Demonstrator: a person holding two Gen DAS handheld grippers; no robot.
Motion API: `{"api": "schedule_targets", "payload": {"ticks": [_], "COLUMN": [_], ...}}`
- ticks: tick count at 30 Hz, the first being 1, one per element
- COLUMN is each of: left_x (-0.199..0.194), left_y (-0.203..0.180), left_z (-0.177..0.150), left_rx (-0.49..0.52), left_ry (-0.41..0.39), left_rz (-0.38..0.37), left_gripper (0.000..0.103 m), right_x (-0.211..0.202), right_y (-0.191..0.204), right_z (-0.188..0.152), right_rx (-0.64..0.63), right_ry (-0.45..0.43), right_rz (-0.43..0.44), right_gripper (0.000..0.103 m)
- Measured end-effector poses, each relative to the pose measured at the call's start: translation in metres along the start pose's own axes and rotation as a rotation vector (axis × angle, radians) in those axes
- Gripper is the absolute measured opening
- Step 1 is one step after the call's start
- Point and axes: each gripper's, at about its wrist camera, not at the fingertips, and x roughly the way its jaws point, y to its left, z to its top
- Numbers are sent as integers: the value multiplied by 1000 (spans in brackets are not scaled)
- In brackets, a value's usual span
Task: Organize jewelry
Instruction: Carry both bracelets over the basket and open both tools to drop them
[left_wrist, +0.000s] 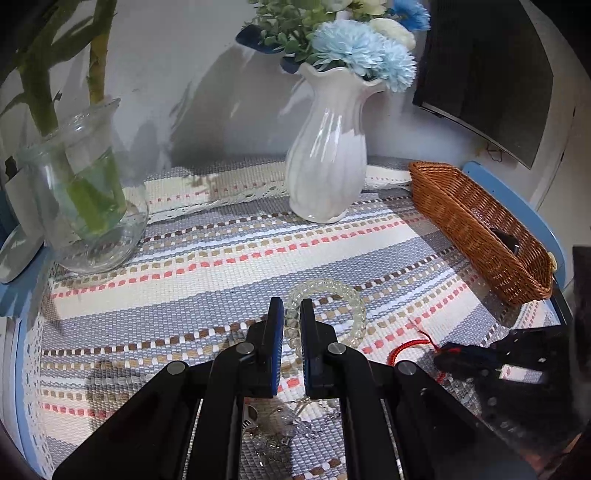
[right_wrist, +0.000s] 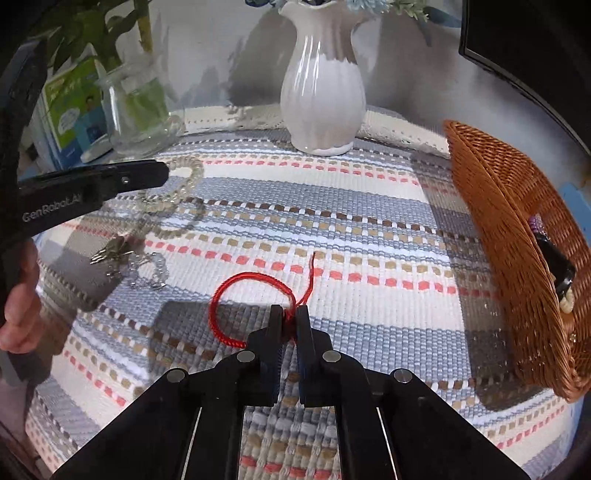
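The right claw (right_wrist: 290, 314) is closed on the knot of the red cord (right_wrist: 236, 291), and most of the loop lies on the mat (right_wrist: 369, 206). The left claw (left_wrist: 291, 308) is closed on the near side of the clear bead bracelet (left_wrist: 332, 291), which also rests on the mat. Both grips are thin, so I judge that a quick lift can let the cord slip out, or the smooth beads can roll out between the pads. The loose cord end (right_wrist: 312, 269) may also catch on the weave. Just beside the left claw lies a small pile of other jewelry (right_wrist: 140, 266); a low move can drag it. The two claws are near each other, so they may bump if both go to the right together. The middle of the mat is free for moving. Further right, the basket (right_wrist: 517, 229) stands close to the table edge and already holds some dark things; its near wall is high, so the claw must go over it. At the back stand the white vase (right_wrist: 321, 85) and the glass jar (left_wrist: 81, 184).
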Motion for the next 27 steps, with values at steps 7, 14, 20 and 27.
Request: {"api": "schedule_targets", "payload": {"ticks": [7,14,20,27], "left_x": [-15,-31,-16,26], "left_y": [-11,-52,-108,-173], "left_z": [7,29,57,105], "left_rx": [-4,52,115,176], "left_ry": [-30,-49,-27,-12], "left_rz": [-82,-129,-159,-237], "left_gripper": [7,7,7,7], "right_x": [-55,-110,-135,-141], "right_y": [-17,-57,-104,-174], "right_z": [5,4,16,44], "right_rx": [28,90,107,209], "right_ry": [-96,-175,-221,-248], "right_rz": [-22,-43,-155,-220], "right_gripper": [6,6,6,6]}}
